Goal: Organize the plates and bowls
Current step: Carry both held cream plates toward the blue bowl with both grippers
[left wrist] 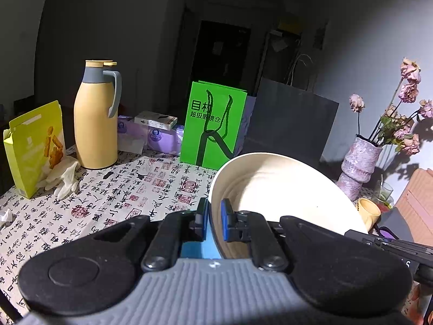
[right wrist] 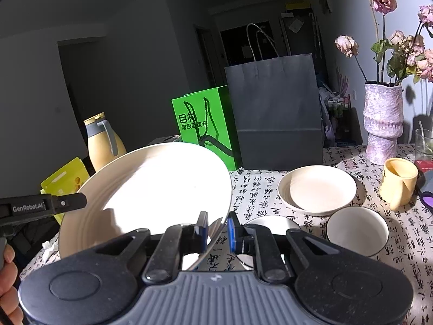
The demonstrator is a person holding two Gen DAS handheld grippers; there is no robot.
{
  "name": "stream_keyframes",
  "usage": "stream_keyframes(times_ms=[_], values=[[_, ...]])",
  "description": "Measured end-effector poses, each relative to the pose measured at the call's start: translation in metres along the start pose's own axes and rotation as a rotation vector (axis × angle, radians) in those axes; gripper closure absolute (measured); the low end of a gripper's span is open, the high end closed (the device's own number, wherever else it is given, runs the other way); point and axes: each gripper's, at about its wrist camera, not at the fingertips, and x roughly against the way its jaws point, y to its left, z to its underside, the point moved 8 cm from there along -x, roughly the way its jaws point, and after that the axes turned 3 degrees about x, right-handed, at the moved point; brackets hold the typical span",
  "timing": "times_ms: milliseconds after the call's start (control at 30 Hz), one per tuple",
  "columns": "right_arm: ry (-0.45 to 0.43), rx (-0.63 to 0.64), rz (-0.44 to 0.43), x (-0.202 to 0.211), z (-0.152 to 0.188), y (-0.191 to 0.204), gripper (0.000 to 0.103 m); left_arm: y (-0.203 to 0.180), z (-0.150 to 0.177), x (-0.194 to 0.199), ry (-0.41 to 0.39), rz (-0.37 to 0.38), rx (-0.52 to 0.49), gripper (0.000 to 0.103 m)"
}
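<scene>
A large cream plate (left wrist: 284, 187) (right wrist: 151, 189) hangs tilted above the table, held from both sides. My left gripper (left wrist: 214, 214) is shut on its left rim, the blue pads pinching the edge. My right gripper (right wrist: 217, 224) is shut on the opposite rim. On the cloth to the right lie a shallow cream plate (right wrist: 318, 189) and a small white bowl (right wrist: 357, 230). A second white bowl (right wrist: 270, 222) is half hidden behind my right fingers. The left gripper's body (right wrist: 43, 205) shows at the left edge of the right wrist view, with a hand below it.
A calligraphy-print tablecloth (left wrist: 121, 195) covers the table. At the back stand a yellow thermos (left wrist: 94, 116), a green bag (right wrist: 205, 124) and a grey paper bag (right wrist: 276, 113). A yellow box (left wrist: 32, 146) and gloves (left wrist: 62, 176) lie left. A vase (right wrist: 383, 124) and a yellow mug (right wrist: 399, 181) stand right.
</scene>
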Motion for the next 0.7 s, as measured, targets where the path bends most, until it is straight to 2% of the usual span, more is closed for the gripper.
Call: stream_keyframes(times_ms=[700], values=[[-0.021,-0.011,0.016,0.046,0.031,0.002,0.088,-0.006,0.032,0.040,-0.020,0.030,-0.005,0.093]])
